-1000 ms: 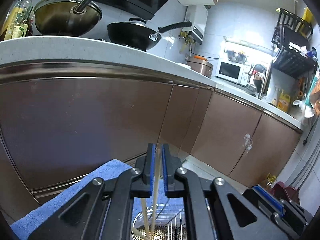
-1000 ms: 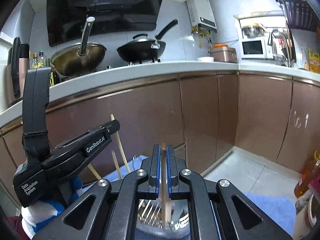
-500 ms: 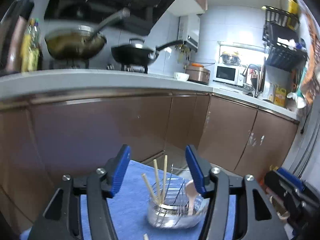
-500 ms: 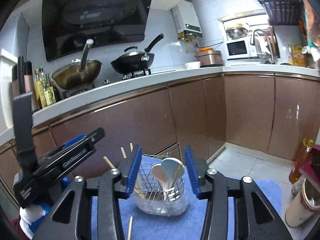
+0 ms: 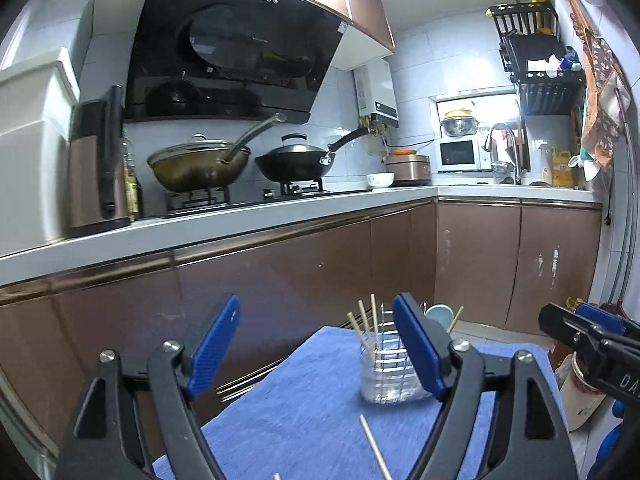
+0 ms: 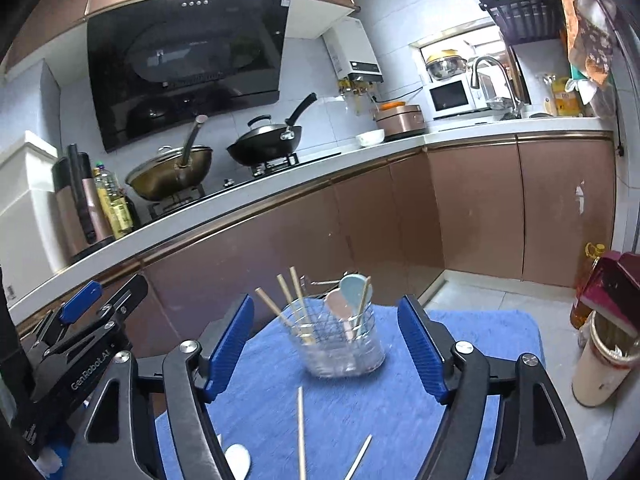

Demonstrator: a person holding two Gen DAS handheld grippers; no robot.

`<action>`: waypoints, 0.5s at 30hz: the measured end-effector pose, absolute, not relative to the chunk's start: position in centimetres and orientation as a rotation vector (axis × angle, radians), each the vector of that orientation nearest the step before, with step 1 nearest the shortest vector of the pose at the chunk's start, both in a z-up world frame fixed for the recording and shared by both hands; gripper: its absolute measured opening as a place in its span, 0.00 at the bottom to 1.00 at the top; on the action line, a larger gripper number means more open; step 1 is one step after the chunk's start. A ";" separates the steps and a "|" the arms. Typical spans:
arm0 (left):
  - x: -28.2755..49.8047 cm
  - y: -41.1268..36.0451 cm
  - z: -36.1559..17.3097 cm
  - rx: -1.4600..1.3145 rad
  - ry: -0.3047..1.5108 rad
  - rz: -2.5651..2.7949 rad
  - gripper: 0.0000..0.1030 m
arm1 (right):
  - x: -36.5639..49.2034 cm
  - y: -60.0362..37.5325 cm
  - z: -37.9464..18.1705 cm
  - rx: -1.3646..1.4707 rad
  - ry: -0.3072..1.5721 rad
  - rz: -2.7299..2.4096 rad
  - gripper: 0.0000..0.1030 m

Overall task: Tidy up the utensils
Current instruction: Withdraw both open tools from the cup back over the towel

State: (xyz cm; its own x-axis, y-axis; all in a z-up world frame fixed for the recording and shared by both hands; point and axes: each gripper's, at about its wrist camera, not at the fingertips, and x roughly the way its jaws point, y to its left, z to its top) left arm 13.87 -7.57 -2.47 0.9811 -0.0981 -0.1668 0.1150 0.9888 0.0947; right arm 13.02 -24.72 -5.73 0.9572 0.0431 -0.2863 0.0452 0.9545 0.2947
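At the bottom of the right wrist frame, two loose chopsticks (image 6: pixel 300 432) are lying flat on the blue towel (image 6: pixel 460 328) beside a pale spoon (image 6: pixel 238 456) at the lower left. The right gripper (image 6: pixel 326 346) is hovering with its blue fingers spread wide, holding nothing — the left gripper (image 5: pixel 316 350) is doing the same in its own view. Beyond, at frame centre, the clear utensil holder (image 6: pixel 340 344) is standing on the towel, carrying upright chopsticks and two spoons. Farther back, upper middle, two woks (image 6: pixel 264 146) are sitting on the stove.
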 end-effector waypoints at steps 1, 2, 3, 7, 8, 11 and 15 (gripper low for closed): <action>13.3 -7.3 -2.4 0.109 0.164 -0.102 0.76 | 12.5 -24.4 -5.8 0.304 0.297 0.006 0.72; 12.7 -7.1 -2.3 0.113 0.166 -0.097 0.77 | 12.0 -24.1 -5.8 0.302 0.297 0.013 0.72; 12.4 -6.9 -2.3 0.115 0.167 -0.091 0.78 | 11.5 -23.7 -5.8 0.298 0.297 0.022 0.72; 10.7 -6.2 -2.2 0.120 0.178 -0.072 0.79 | 9.5 -22.7 -5.6 0.277 0.288 0.040 0.72; 10.2 -6.0 -2.2 0.120 0.179 -0.068 0.80 | 9.0 -22.6 -5.6 0.272 0.286 0.042 0.72; 9.0 -5.7 -2.1 0.120 0.179 -0.063 0.80 | 7.5 -22.4 -5.4 0.264 0.276 0.043 0.73; 7.5 -5.3 -2.2 0.115 0.180 -0.057 0.80 | 5.7 -22.4 -5.3 0.251 0.263 0.029 0.74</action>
